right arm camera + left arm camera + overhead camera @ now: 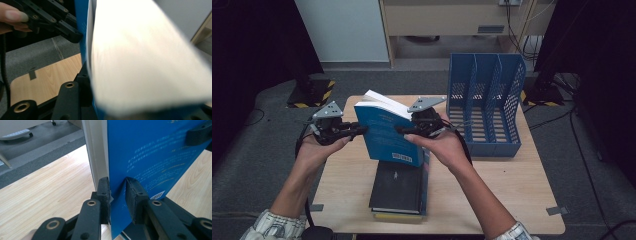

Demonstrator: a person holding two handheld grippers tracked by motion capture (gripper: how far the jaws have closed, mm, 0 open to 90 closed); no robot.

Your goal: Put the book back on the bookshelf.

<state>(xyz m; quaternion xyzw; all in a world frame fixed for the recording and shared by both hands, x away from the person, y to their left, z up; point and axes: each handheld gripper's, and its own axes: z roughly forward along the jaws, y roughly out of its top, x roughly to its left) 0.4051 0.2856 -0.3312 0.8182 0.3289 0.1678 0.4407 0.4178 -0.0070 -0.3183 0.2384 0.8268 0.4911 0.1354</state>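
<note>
A blue book (387,135) with a white page block stands upright in the air over the table, held from both sides. My left gripper (362,131) is shut on its left edge; in the left gripper view the two pads (104,195) pinch the blue cover (150,157). My right gripper (402,131) grips the right edge. In the right gripper view the pale page block (140,62) sits between the jaws, one finger (82,87) lies against the cover, and the far jaw is hidden. A jaw of the left gripper (71,32) touches the cover farther off.
Under the held book lies a stack of books with a black one (397,187) on top, on the wooden table (512,195). A blue slotted file rack (486,102) stands at the back right. Bare tabletop lies to the left and front right.
</note>
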